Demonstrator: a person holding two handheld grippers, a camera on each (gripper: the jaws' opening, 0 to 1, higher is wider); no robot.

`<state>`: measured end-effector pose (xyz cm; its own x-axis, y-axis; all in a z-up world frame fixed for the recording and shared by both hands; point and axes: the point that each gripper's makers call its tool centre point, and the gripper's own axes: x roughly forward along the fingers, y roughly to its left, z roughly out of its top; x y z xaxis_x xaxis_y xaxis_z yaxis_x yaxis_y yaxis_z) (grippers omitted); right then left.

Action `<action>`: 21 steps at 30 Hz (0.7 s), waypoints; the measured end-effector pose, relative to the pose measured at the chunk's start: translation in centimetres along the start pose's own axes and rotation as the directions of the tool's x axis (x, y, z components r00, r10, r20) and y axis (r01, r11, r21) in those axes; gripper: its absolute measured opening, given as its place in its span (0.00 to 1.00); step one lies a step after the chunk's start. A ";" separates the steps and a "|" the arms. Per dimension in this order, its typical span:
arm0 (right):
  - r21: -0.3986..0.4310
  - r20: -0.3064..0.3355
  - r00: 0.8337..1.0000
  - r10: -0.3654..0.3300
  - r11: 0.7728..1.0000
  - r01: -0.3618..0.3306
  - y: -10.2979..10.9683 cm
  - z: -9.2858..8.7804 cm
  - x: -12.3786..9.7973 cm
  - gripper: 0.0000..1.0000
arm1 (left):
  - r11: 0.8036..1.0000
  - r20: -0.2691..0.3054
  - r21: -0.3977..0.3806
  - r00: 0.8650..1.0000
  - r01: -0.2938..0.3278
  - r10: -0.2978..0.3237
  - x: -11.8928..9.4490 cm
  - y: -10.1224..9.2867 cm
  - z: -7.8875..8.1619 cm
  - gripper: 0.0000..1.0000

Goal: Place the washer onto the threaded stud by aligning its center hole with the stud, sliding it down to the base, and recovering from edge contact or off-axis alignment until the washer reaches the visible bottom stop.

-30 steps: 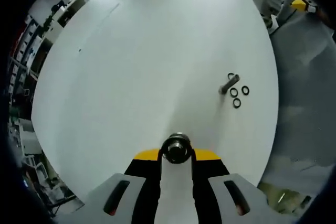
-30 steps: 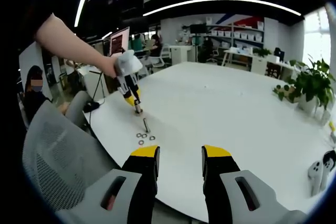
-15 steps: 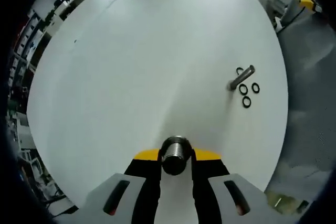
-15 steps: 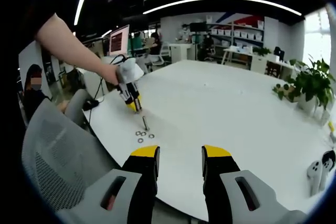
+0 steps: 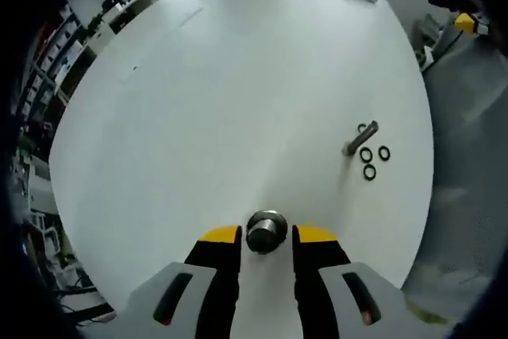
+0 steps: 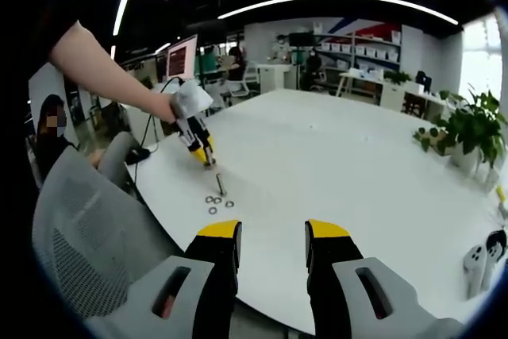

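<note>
In the left gripper view, the left gripper [image 5: 267,237] has its yellow-tipped jaws clamped on a threaded stud [image 5: 266,231], seen end-on as a round grey metal piece held over the white table [image 5: 198,117]. Farther out, near the table's edge on that view's right, a second bolt [image 5: 359,139] lies on its side with three black washers [image 5: 373,161] just beside it and a fourth ring partly hidden behind its far end.

In the right gripper view, the right gripper [image 6: 272,236] hovers above the near edge of the table [image 6: 357,172], its jaws apart with nothing between them. Beyond it, the lying bolt [image 6: 221,186] and the washers [image 6: 215,203] sit close to the table's left edge, by a grey mesh chair [image 6: 87,236]. Just past them the left gripper [image 6: 205,158] points down at the table, held by a person's hand [image 6: 165,105]. Potted plants [image 6: 468,136] stand at the far right edge.
</note>
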<state>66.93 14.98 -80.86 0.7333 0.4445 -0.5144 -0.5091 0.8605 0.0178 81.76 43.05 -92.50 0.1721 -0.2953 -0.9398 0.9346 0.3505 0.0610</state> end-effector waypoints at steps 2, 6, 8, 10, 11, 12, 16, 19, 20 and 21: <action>-0.003 0.000 1.000 0.000 1.000 0.000 0.0 0.0 0.0 0.34 | 1.000 0.022 -0.013 1.000 -0.016 0.017 -0.8 -0.3 0.3 0.24; -0.005 -0.002 1.000 -0.002 1.000 0.002 0.0 0.0 0.0 0.34 | 0.996 0.118 -0.066 0.991 -0.062 0.070 -2.4 -0.4 1.6 0.27; -0.008 -0.004 1.000 -0.001 1.000 0.001 0.0 0.0 0.0 0.34 | 0.995 0.159 -0.066 0.983 -0.077 0.087 -3.5 -0.8 2.3 0.29; -0.008 -0.002 1.000 0.000 1.000 0.000 0.1 0.0 0.0 0.34 | 0.994 0.207 -0.075 0.974 -0.075 0.089 -4.5 -1.5 3.1 0.28; -0.009 -0.001 1.000 0.000 1.000 0.000 0.1 0.0 0.0 0.34 | 0.994 0.219 -0.075 0.971 -0.079 0.094 -5.0 -1.7 3.3 0.28; -0.011 -0.001 1.000 0.001 1.000 -0.001 0.1 0.0 0.0 0.34 | 0.993 0.243 -0.079 0.964 -0.087 0.104 -5.4 -1.9 3.6 0.28; -0.014 -0.007 1.000 0.007 1.000 -0.007 0.2 -0.1 0.1 0.34 | 0.986 0.340 -0.127 0.929 -0.110 0.148 -7.2 -2.4 4.9 0.29; -0.017 -0.011 1.000 0.011 1.000 -0.012 0.3 -0.1 0.1 0.35 | 0.978 0.385 -0.182 0.908 -0.100 0.164 -8.2 -3.3 5.1 0.29; -0.016 -0.010 1.000 0.012 1.000 -0.012 0.3 -0.1 0.1 0.35 | 0.975 0.404 -0.201 0.898 -0.096 0.172 -8.6 -3.5 5.2 0.29; -0.014 -0.009 1.000 0.012 1.000 -0.012 0.4 0.0 0.1 0.35 | 0.969 0.428 -0.233 0.886 -0.085 0.181 -8.9 -3.9 5.3 0.29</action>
<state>66.78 15.31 -80.93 0.7230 0.4529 -0.5218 -0.5244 0.8514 0.0123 78.22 39.61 -82.59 0.4545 -0.5785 -0.6773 0.8181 0.5719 0.0605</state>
